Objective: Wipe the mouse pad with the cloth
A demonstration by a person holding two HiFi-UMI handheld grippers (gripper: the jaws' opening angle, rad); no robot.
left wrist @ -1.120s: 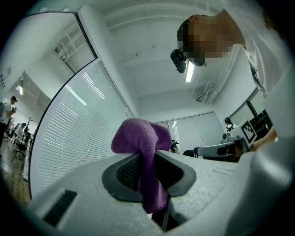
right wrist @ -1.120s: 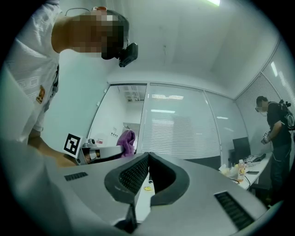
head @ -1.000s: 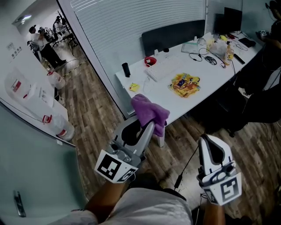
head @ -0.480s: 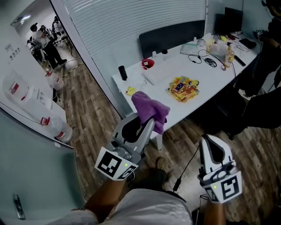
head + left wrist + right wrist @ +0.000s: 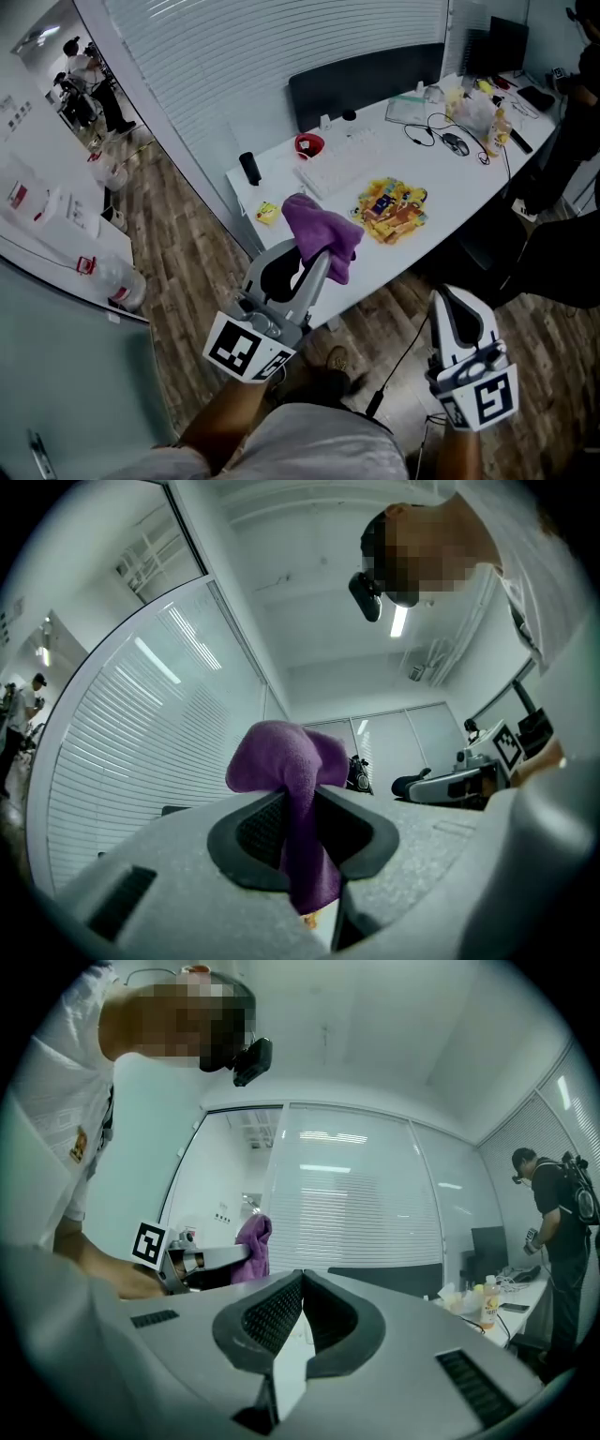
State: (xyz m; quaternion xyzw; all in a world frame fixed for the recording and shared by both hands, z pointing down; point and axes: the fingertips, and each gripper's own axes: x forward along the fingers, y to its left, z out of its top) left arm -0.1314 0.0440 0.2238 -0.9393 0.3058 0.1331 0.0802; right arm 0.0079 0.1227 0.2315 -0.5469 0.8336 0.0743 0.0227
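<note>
The left tongs (image 5: 317, 262) pinched the purple cloth (image 5: 322, 228), held up short of the white desk (image 5: 450, 192). The right tongs (image 5: 451, 302) were closed and empty. Beyond the left tongs lay the yellow mouse pad (image 5: 392, 204), a keyboard (image 5: 339, 166) and a red bowl (image 5: 308, 145). The desk had drawn nearer to both tongs than a second before.

Shell of left tool (image 5: 314, 270): pale grey, speckled, smooth moulding, dark opening behind jaws. Pads (image 5: 261, 827) dark, finely ribbed. Marker cube (image 5: 246, 352) at rear, white faces with black square codes. Shell of right tool (image 5: 452, 300): same pale grey, dark oval recess on top, narrow black slots on flanks. Second cube (image 5: 480, 398) also black-on-white squares. Person wears white short-sleeved shirt (image 5: 52, 1101) with small coloured print on chest. Black head camera (image 5: 251, 1059) on strap.
</note>
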